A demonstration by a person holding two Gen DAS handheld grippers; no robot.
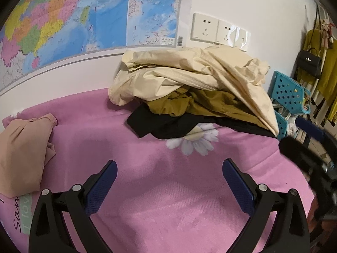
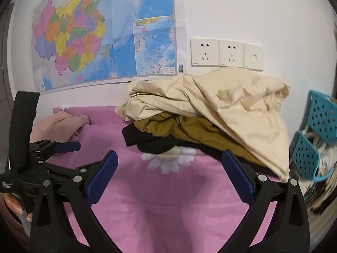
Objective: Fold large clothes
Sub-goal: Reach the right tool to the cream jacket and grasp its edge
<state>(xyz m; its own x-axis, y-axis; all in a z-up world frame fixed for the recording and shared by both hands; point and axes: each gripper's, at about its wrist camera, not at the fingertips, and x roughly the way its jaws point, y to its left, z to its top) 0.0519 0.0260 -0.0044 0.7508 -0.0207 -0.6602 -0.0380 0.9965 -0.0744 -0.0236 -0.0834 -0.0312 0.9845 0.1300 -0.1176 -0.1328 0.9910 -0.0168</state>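
A heap of clothes lies at the far side of the pink bedsheet, against the wall. On top is a cream garment, under it an olive one, and at the bottom a black one. A crumpled peach garment sits apart at the left. My left gripper is open above bare sheet, short of the heap. My right gripper is also open and empty, just before the heap. The right wrist view shows the left gripper's blue pad at the left.
A map and wall sockets hang behind the bed. A blue perforated basket stands off the bed's right edge. Yellow clothes and a black handbag hang at the far right. A hand holds the left tool.
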